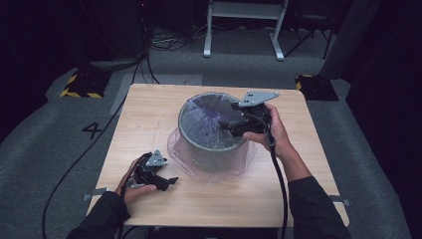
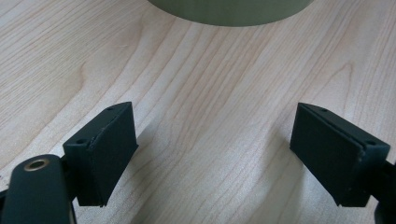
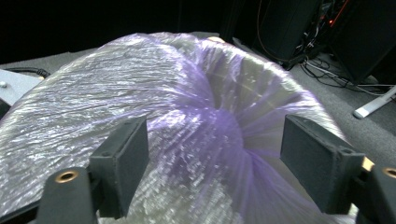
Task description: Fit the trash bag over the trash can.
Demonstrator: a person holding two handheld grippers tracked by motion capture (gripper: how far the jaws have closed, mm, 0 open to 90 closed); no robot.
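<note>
A round grey-green bin (image 1: 215,152) stands at the middle of the wooden table (image 1: 149,112). A translucent purple plastic bag (image 1: 208,122) is stretched over its mouth, and its loose skirt pools around the bin's foot. My right gripper (image 1: 226,124) hovers over the bin's right rim and points left across the bag. In the right gripper view its jaws (image 3: 215,154) stand open with the gathered bag film (image 3: 140,84) just beyond them, untouched by the pads. My left gripper (image 1: 169,181) lies low at the table's front left. It is open over bare wood (image 2: 212,154), facing the bin's base (image 2: 233,11).
The table's front and side edges are close to both hands. Cables trail from each gripper off the front edge. On the grey floor behind are two yellow-and-black striped bases (image 1: 82,84), a white frame's legs (image 1: 244,30) and a painted number 4 (image 1: 92,130).
</note>
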